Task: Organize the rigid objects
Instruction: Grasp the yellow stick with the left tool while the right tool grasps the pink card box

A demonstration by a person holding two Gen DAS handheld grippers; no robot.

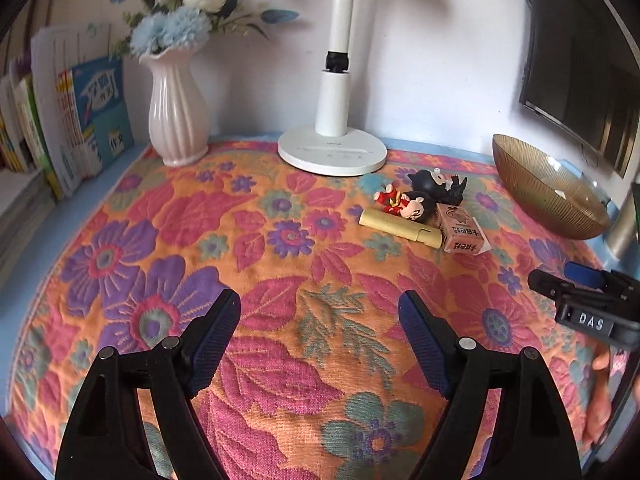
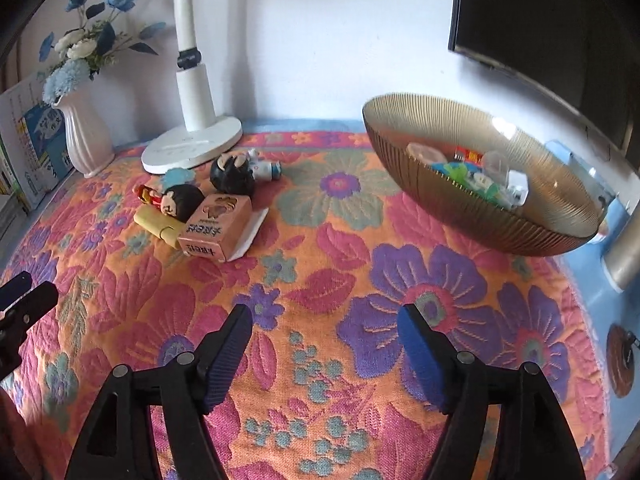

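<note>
far left, a row of books (image 1: 80,120) leans by the wall; beside it a pink ribbed vase (image 1: 178,108) holds blue and white flowers (image 1: 180,8); right of the vase a white lamp (image 1: 333,148) stands on its round base at the far edge of the floral cloth (image 1: 280,264) that covers the surface; the left gripper (image 1: 320,320) hangs low over the near middle of the cloth, fingers spread wide and grasping nothing; just right of the lamp base lies a tight cluster of small things, touching one another: a yellow tube (image 2: 156,224) on its side, a red-clad figurine (image 2: 172,200) lying across it, a black round-headed figurine (image 2: 234,176) on the far side, and a pink box (image 2: 216,228) on the right; the right gripper (image 2: 324,336) hovers over the near cloth, likewise released and empty; far right, well apart from the cluster, a ribbed golden bowl (image 2: 460,208) holds several small colourful items (image 2: 472,176); a dark screen (image 2: 540,20) hangs on the wall above it.
</note>
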